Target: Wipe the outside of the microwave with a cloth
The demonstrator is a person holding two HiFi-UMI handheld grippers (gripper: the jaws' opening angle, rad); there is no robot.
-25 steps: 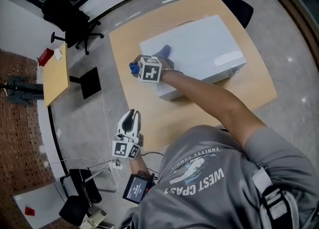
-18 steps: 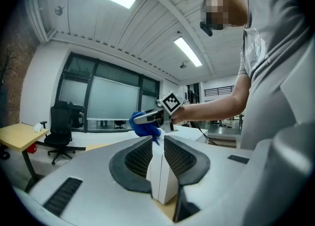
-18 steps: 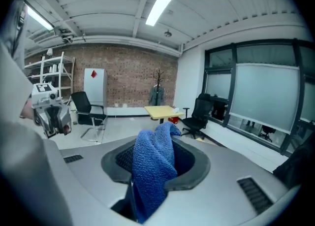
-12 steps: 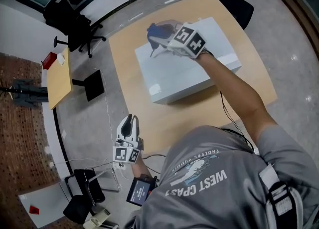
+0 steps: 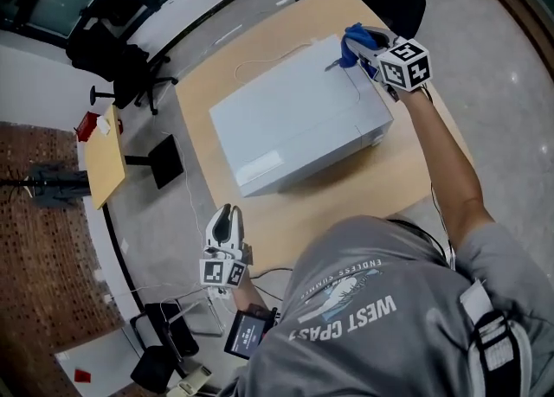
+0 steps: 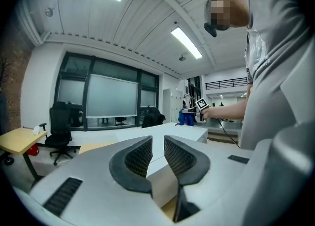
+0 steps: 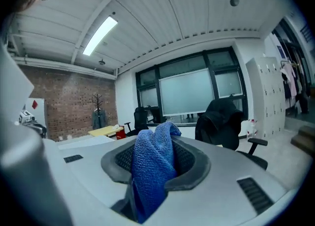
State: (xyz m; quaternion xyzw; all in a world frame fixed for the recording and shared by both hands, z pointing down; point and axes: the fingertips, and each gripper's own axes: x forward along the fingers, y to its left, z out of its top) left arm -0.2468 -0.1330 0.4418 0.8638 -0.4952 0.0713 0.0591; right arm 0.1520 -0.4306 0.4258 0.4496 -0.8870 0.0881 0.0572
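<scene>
Right gripper [image 5: 368,51] is clamped on the blue cloth [image 5: 351,40], which is bunched between its jaws over the far right corner of the white microwave [image 5: 294,118] top. Microwave sits mid table [image 5: 407,170]. Left gripper [image 5: 227,219] is off the table's near left edge, jaws a narrow slit apart, nothing between.

Grey T-shirt [image 5: 407,335]; pale grey left gripper [image 5: 228,212]

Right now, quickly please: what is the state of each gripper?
Left gripper: jaws a narrow gap apart, holding nothing.
Right gripper: closed on the blue cloth.
</scene>
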